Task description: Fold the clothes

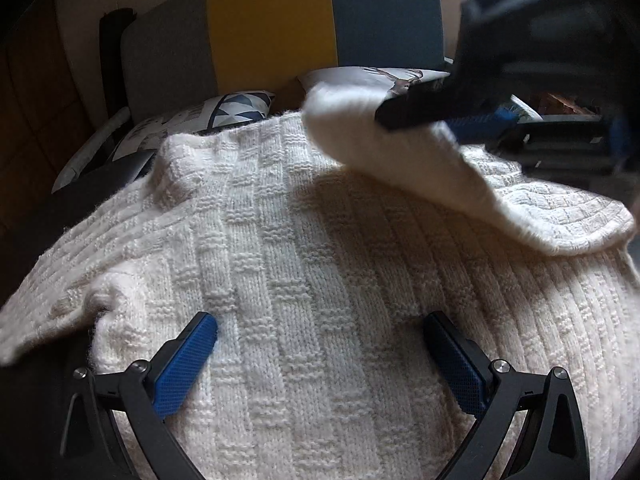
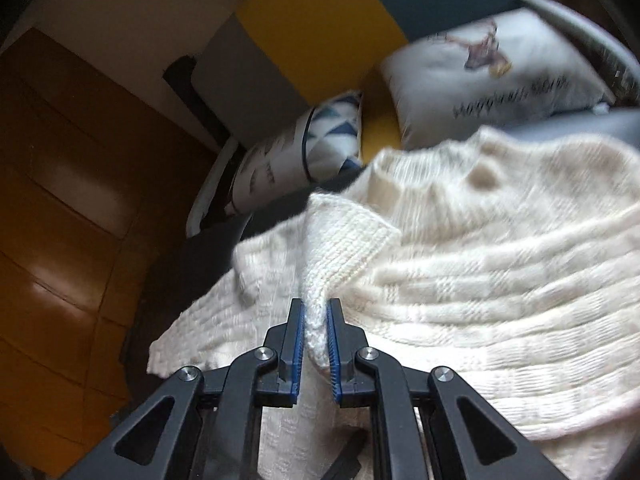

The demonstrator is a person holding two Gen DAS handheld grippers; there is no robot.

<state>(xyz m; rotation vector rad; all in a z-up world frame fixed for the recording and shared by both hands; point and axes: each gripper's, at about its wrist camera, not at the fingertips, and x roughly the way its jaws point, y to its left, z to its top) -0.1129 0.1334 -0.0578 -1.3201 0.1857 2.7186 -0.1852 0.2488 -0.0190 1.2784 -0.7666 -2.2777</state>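
Covering a cushioned sofa (image 1: 272,20): cream sweater (image 1: 320,280), right tongs (image 2: 316,312) clenched on its sleeve (image 2: 340,240), left tongs (image 1: 320,332) released.

Counted: one cream basket-weave knitted sweater (image 1: 304,264), two printed throw cushions (image 2: 296,152) (image 2: 492,72), one grey, yellow and teal panelled sofa backrest (image 1: 272,28), two black blue-padded grippers (image 1: 320,344) (image 2: 316,320).

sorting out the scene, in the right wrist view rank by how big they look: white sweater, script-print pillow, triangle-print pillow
1. white sweater, largest by far, though nearest the camera
2. script-print pillow
3. triangle-print pillow, partly hidden behind the sweater, so its rank is unsure
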